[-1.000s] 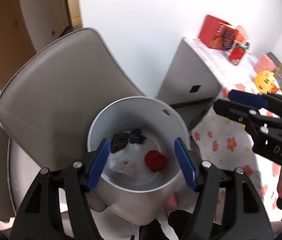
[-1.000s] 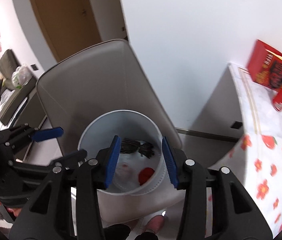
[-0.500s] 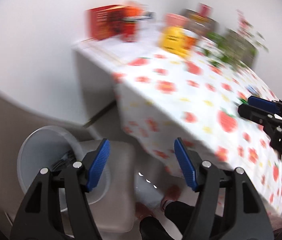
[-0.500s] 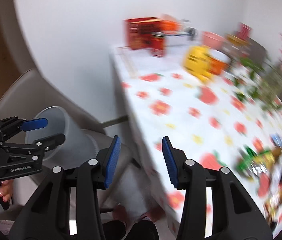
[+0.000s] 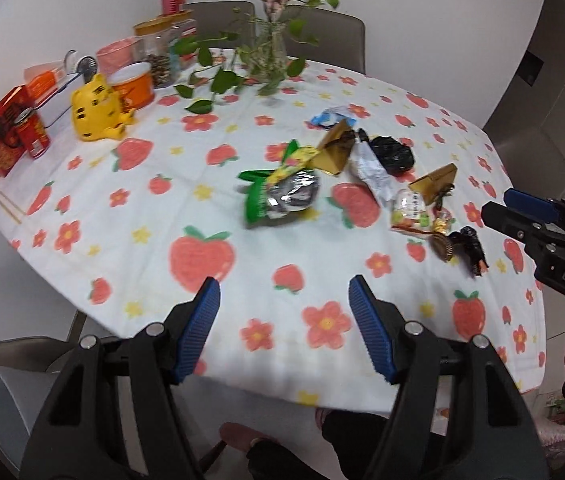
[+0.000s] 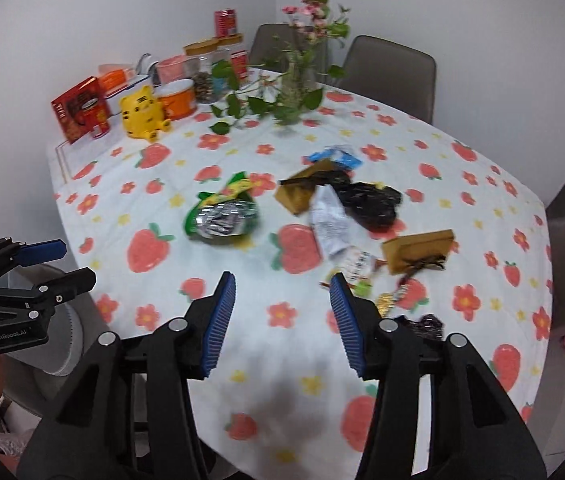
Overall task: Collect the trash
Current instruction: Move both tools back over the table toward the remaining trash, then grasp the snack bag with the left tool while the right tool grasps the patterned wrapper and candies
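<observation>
Strawberry-printed cloth covers the table [image 5: 94, 216] ahead of our left gripper [image 5: 284, 320], whose blue fingers [image 5: 198, 326] stand well apart over the near edge with nothing between them. Beyond the fingertips lies the trash: a green snack bag [image 5: 278, 196] with its long axis running away and a little to the right, its torn mouth toward the far side; right of it a gold wrapper [image 5: 336, 148], a white wrapper [image 5: 372, 168] slanting back toward us, a black bag [image 5: 392, 152], and small sweet wrappers [image 5: 434, 220] nearest our right gripper [image 5: 522, 216], which enters from the right. A grey bin [image 5: 6, 400] sits low to the left of the fingers. From the right wrist, our right gripper [image 6: 282, 316] has just been opening and holds nothing. The green snack bag [image 6: 222, 216] lies beyond its left finger, the white wrapper [image 6: 328, 224] beyond its right, a gold box [image 6: 418, 250] further right. A yellow tiger figure [image 6: 144, 114], tins and a vase [image 6: 302, 76] stand far back.
</observation>
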`<state>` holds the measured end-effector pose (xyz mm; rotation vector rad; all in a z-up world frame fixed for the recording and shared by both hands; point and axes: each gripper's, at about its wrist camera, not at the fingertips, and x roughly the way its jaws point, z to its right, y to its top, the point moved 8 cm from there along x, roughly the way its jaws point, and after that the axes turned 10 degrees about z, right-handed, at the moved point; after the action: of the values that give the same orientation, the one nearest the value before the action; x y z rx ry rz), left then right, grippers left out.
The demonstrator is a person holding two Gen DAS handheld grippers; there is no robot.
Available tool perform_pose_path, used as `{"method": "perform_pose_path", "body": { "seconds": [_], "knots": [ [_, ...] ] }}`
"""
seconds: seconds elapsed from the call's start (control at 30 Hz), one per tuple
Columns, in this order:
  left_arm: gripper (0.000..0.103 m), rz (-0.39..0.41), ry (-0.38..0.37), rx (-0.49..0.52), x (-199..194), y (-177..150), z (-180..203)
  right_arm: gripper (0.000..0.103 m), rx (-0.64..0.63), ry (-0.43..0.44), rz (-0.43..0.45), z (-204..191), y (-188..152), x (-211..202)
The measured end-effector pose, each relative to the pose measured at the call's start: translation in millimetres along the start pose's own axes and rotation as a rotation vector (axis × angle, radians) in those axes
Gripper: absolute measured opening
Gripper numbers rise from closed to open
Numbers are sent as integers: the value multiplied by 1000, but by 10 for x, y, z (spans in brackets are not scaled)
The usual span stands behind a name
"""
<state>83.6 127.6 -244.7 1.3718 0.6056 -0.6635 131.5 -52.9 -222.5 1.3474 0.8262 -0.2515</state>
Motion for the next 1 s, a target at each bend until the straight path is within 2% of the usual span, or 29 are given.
{"method": "perform_pose_path", "body": {
  "seconds": [0.17,0.3,0.4,0.67,1.0],
  "knots": [
    [67,-14,-32,22,315,129,675,58,25,-25,-23,650,-120,66],
    [67,-57,-43,47,537,109,972,63,54,-22,-47,829,-283,183],
    [67,-89,-55,80,677,77,1058,71,92,-27,-66,823,-412,305],
    [67,-148,-106,150,1118,88,1134,72,151,-107,-112,797,-697,694],
    [67,-173,-200,265,1592,7,1309,71,161,-224,-156,903,-1019,1030]
  ]
}}
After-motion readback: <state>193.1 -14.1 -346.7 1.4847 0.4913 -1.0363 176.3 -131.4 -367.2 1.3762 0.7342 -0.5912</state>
